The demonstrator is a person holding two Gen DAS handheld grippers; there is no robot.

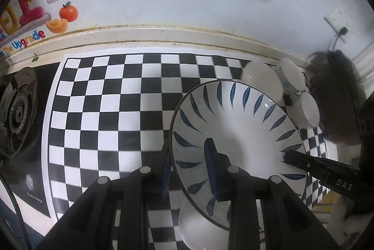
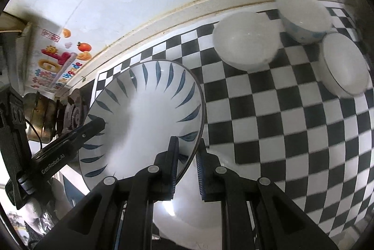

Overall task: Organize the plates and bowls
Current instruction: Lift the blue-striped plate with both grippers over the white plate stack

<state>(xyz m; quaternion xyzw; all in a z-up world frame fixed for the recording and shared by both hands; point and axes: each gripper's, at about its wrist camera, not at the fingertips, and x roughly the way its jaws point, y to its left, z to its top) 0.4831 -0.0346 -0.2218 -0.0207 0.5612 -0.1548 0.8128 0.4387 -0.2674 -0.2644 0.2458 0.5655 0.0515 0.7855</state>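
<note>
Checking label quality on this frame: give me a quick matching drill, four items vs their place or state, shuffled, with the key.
Items:
1. blue-leaf plate
2. left gripper
3. three white bowls
4. gas burner

Place or state:
A. at the far-right end of the checkered mat
B. off the mat's left edge
C. held up by both grippers
D. clamped on the plate's left rim

Pairs: 1-C, 2-D, 3-A, 4-B

Checkered counter by a decorated wall

A checkerboard mat (image 1: pixel 112 109) lies beside a gas burner (image 1: pixel 18 107); fruit stickers (image 1: pixel 58 13) mark the wall.
</note>
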